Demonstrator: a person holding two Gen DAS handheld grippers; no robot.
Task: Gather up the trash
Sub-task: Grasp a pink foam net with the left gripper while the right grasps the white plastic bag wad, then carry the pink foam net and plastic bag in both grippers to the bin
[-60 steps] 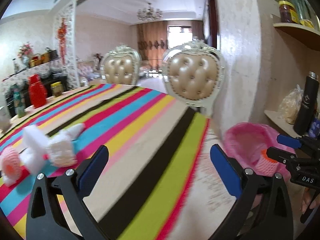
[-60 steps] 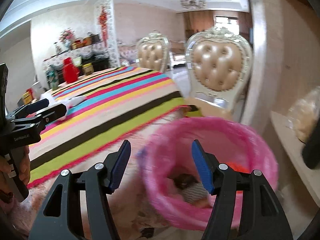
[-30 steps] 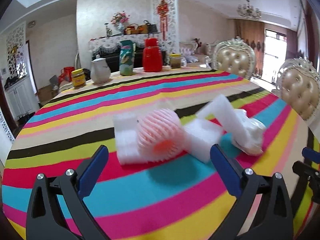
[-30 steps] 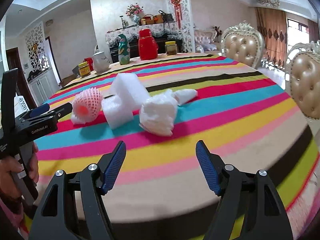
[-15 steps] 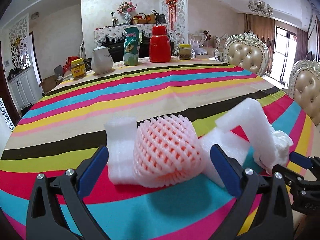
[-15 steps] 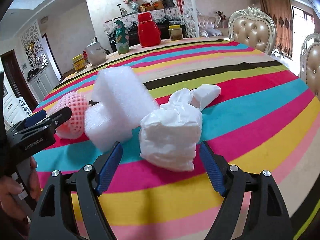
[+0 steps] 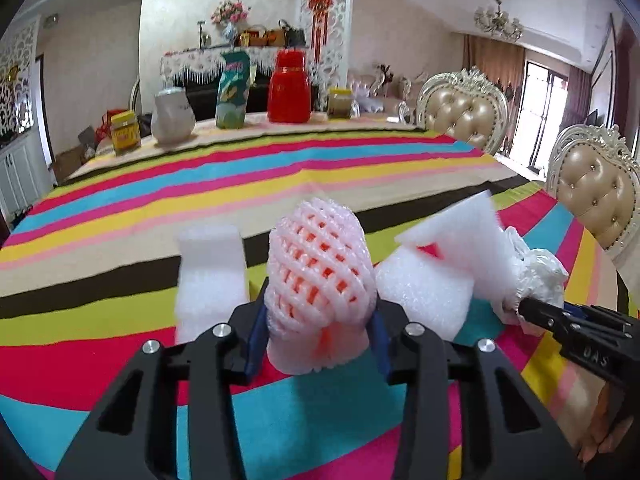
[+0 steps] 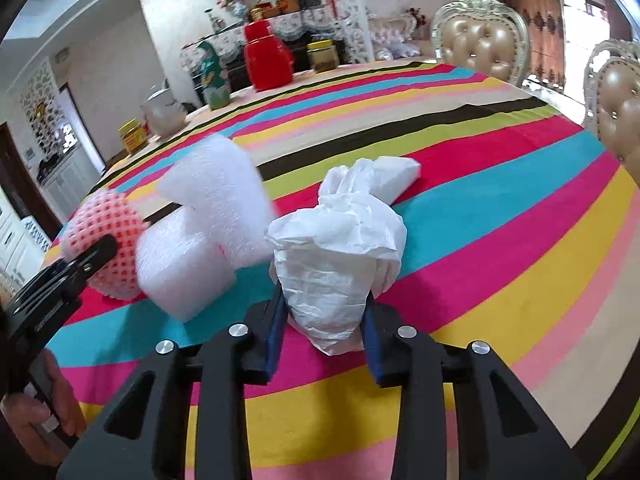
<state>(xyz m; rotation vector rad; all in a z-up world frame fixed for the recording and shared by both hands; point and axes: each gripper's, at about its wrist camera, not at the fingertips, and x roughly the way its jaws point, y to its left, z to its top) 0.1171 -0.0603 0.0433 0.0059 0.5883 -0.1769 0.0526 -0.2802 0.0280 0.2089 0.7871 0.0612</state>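
On the striped tablecloth point(image 7: 120, 208) lies a cluster of trash. My left gripper point(image 7: 318, 332) is shut on a pink foam fruit net point(image 7: 320, 280), also seen at the left of the right wrist view point(image 8: 108, 236). My right gripper point(image 8: 322, 320) is shut on a crumpled white plastic bag point(image 8: 340, 256), which shows at the right edge of the left wrist view point(image 7: 540, 276). Between them lie white foam pieces point(image 8: 200, 240), one bent point(image 7: 440, 264). Another white foam block point(image 7: 212, 272) stands left of the net.
At the table's far edge stand a red jar point(image 7: 289, 88), a teal snack bag point(image 7: 232, 92), a white pot point(image 7: 173, 118) and a yellow-lidded jar point(image 7: 126, 132). Two padded chairs point(image 7: 464, 112) stand at the right side.
Both grippers swung from the pink bin back to the table, closed in on the trash and shut: the left on the pink net, the right on the white bag.
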